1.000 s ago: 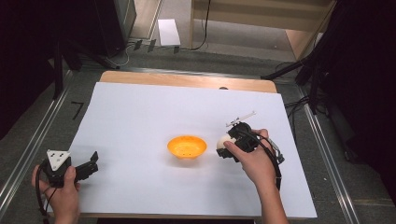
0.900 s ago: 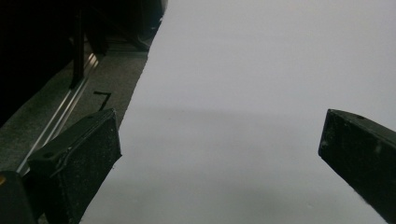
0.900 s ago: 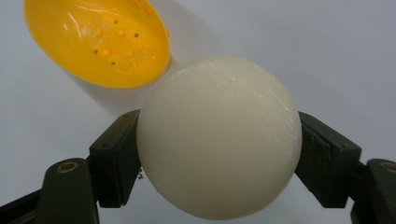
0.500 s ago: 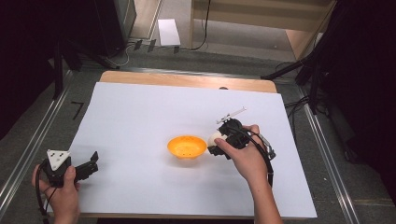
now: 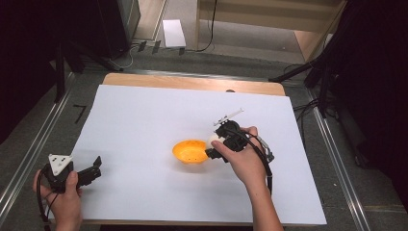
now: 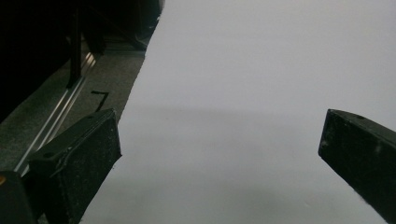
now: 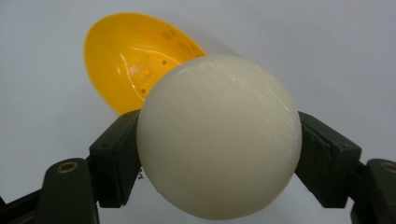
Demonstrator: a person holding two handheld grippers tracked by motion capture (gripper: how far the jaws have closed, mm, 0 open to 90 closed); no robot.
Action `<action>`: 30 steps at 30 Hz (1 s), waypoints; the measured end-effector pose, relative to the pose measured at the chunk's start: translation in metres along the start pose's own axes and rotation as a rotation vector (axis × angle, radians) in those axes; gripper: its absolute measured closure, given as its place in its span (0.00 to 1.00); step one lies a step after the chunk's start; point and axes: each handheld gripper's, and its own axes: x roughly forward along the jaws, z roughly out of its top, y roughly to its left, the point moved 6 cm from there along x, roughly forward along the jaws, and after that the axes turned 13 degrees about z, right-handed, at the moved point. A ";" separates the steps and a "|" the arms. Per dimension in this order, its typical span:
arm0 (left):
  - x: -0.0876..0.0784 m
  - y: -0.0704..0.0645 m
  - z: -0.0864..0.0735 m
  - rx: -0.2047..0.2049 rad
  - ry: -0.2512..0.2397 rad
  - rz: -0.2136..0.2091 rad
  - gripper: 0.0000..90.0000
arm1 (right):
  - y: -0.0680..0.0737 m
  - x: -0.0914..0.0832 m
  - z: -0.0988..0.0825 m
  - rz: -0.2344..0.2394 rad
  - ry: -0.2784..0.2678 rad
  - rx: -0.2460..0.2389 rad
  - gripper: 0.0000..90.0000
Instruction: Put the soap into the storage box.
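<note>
An orange bowl point(image 5: 190, 151) point(image 7: 135, 60) sits near the middle of the white sheet point(image 5: 144, 125). My right gripper point(image 5: 211, 149) point(image 7: 218, 154) is shut on a white ball point(image 5: 213, 139) point(image 7: 218, 137), held just above the bowl's right rim. In the right gripper view the ball sits squeezed between both jaws, with the bowl behind it. My left gripper point(image 5: 96, 166) point(image 6: 219, 154) rests at the near left of the sheet, jaws wide apart with only bare sheet between them.
The sheet covers a wooden table whose far edge point(image 5: 192, 83) shows at the back. Metal rails point(image 5: 29, 149) run along both sides. Dark stands and cables point(image 5: 308, 91) stand off to the right.
My right gripper has carried the ball leftward, from beside the bowl to its right rim. The left gripper has not moved.
</note>
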 end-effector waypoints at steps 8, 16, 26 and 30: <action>0.000 0.000 0.000 0.000 0.001 -0.001 0.00 | 0.010 0.011 0.008 -0.030 0.002 -0.021 0.27; 0.000 0.000 0.000 -0.002 0.004 -0.004 0.00 | 0.018 0.023 0.015 -0.008 -0.006 -0.017 0.27; 0.000 0.001 0.000 -0.006 0.007 -0.005 0.00 | 0.022 0.037 0.020 -0.002 -0.007 0.015 0.27; 0.001 0.001 0.000 -0.008 0.007 -0.005 0.00 | 0.024 0.043 0.020 0.001 0.007 0.025 0.27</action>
